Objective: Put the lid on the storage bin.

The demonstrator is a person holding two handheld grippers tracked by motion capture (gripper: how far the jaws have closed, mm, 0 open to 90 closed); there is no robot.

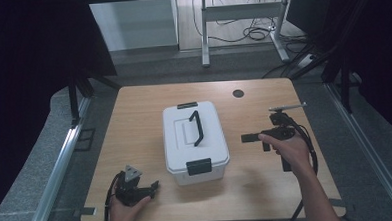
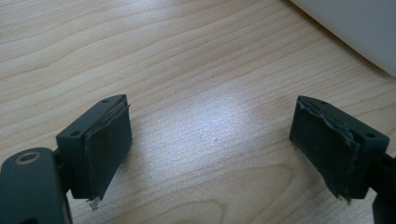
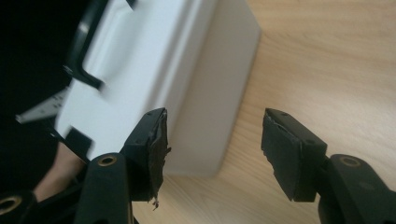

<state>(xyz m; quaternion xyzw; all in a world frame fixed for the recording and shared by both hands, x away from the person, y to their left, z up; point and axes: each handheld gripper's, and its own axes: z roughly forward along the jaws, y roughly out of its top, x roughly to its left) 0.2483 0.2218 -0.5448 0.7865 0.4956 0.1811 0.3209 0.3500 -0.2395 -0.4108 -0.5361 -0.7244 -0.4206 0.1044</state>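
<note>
Your left gripper and right gripper both stand with jaws wide apart, grasping nothing, hands low over the wooden bench flanking the white lidded plastic box.

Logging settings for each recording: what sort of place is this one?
Probably a lab or recording booth: a bare wooden table with dark curtains either side, a metal-legged desk with loose cables behind, and one white lidded box set out.

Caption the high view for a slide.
White plastic lidded box on wooden table, open left gripper and right gripper flanking it.
</note>
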